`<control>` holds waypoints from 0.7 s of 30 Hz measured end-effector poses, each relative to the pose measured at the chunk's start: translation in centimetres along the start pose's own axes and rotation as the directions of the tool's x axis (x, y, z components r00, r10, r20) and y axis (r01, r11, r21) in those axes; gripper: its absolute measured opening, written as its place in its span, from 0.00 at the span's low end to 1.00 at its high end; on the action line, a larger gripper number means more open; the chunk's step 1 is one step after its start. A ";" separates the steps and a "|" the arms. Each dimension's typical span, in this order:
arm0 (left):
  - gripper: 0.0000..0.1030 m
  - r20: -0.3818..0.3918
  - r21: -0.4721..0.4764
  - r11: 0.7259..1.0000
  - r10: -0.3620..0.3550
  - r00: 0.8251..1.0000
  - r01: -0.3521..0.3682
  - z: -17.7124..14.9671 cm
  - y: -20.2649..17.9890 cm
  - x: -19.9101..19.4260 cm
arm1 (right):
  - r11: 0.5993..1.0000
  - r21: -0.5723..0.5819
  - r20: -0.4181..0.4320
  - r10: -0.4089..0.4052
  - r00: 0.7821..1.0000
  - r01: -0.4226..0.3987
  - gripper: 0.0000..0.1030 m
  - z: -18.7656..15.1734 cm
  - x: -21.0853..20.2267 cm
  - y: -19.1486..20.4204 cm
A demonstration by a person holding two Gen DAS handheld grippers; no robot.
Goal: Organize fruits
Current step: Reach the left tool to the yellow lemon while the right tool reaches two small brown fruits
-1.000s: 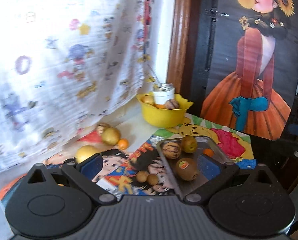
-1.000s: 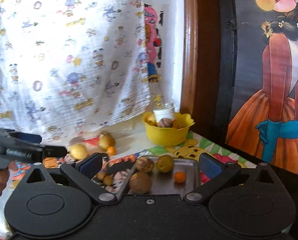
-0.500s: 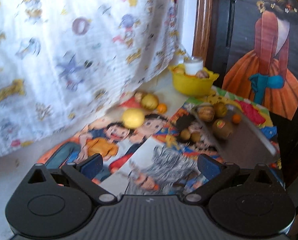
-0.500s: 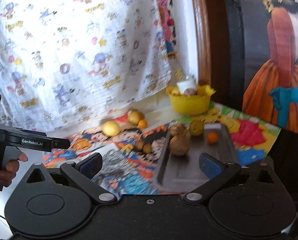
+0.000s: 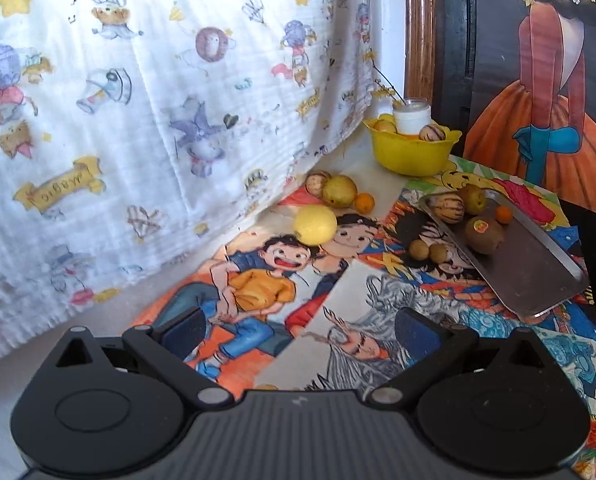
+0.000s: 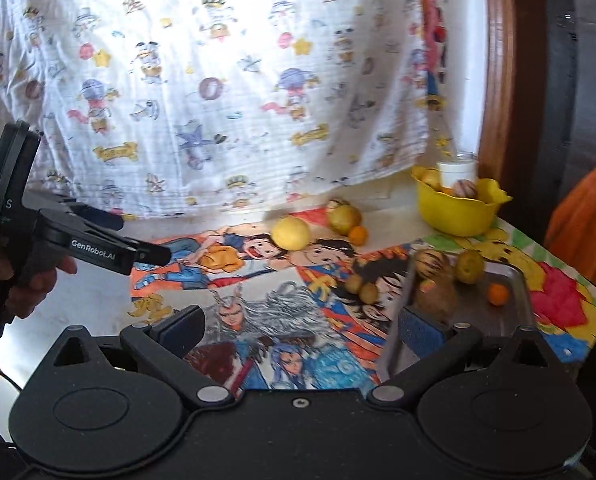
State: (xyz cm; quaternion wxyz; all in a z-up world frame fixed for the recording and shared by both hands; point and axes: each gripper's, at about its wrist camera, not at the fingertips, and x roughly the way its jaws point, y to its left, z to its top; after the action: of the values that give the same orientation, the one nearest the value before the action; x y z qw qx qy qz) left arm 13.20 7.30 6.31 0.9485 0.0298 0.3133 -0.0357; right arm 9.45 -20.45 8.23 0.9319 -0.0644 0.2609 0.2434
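At the far left of the right wrist view, a hand point(image 6: 16, 280) holds the left claw point(image 6: 138, 236) above the surface point(image 6: 90, 308), its fingers spread with nothing between them. In its own view the left claw point(image 5: 298, 330) is released and empty over the cartoon poster point(image 5: 258, 292), and all the fruit lies well ahead of it. Nearest, ahead and slightly right of centre, is a lemon point(image 5: 315, 225) on the poster. Beyond it, close to the patterned cloth point(image 5: 138, 100), a pale round fruit point(image 5: 339, 191) sits touching a striped one point(image 5: 317, 183), with a tiny orange point(image 5: 364, 203) just beside them. Further right, two small brown fruits point(image 5: 427, 251) lie touching each other, just beside the left edge of the metal tray point(image 5: 537, 276). On the tray's far end are a striped melon point(image 5: 449, 207), a yellow-green fruit point(image 5: 473, 199), a stickered kiwi point(image 5: 483, 234) and a small orange point(image 5: 503, 214). At the back stands a yellow bowl point(image 5: 411, 154) holding fruit and a white jar point(image 5: 411, 117).

The right claw point(image 6: 301, 330) is likewise spread and empty. Its right finger point(image 6: 421, 330) hangs at the tray's near left corner, and the kiwi appears, though blurred, just beyond that finger.
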 end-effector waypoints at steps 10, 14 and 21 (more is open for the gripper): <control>1.00 0.060 0.076 0.997 0.007 0.998 -0.012 3.4 0.4 2.7 | 0.986 -0.154 -0.015 0.063 0.998 -0.064 0.99 4.1 5.4 0.4; 1.00 0.054 0.095 0.995 0.003 0.999 -0.008 4.4 0.5 4.7 | 0.982 -0.177 -0.027 0.065 0.998 -0.068 0.99 4.9 7.5 -0.6; 1.00 0.038 0.137 0.991 -0.013 0.999 0.008 5.7 0.0 8.8 | 0.975 -0.211 -0.062 0.060 0.996 -0.071 0.99 5.2 11.4 -2.6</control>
State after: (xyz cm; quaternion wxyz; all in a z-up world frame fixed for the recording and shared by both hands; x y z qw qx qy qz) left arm 23.62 6.43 5.68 0.9499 0.0922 0.2918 -0.0627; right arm 21.56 -16.67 6.79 0.9037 -0.1617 0.2609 0.2986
